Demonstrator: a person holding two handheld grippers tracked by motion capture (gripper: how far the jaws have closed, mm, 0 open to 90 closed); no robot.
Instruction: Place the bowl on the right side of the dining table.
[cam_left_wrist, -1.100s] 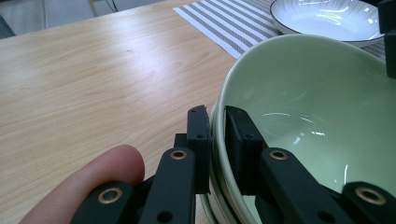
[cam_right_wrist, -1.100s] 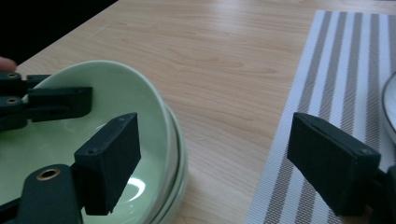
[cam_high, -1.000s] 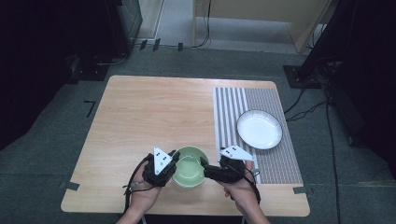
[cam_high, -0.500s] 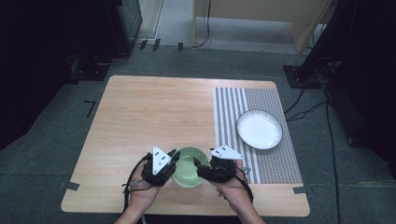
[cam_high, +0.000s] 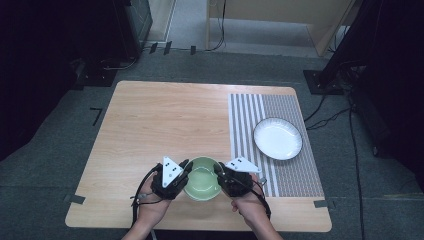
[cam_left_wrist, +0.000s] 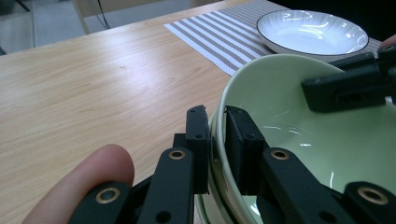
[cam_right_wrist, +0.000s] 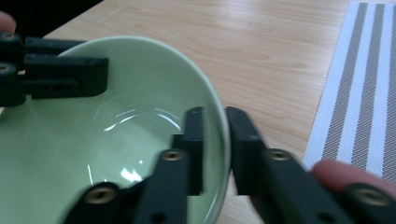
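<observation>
A pale green bowl (cam_high: 202, 180) sits near the front edge of the wooden table (cam_high: 165, 120). My left gripper (cam_high: 186, 167) is shut on the bowl's left rim, one jaw inside and one outside, seen close in the left gripper view (cam_left_wrist: 215, 122). My right gripper (cam_high: 219, 169) has just been closing and now pinches the bowl's right rim (cam_right_wrist: 219, 116), with one jaw inside the bowl (cam_right_wrist: 116, 140). The right gripper's jaw also shows across the bowl (cam_left_wrist: 299, 107) in the left gripper view.
A striped grey-and-white placemat (cam_high: 272, 140) covers the table's right side, with a white plate (cam_high: 277, 138) resting on it. The plate (cam_left_wrist: 312, 31) lies beyond the bowl in the left gripper view. Dark equipment and cables surround the table on the floor.
The right gripper has moved left up to the bowl and closed its jaws on the right rim. The left gripper has kept its hold on the left rim.
</observation>
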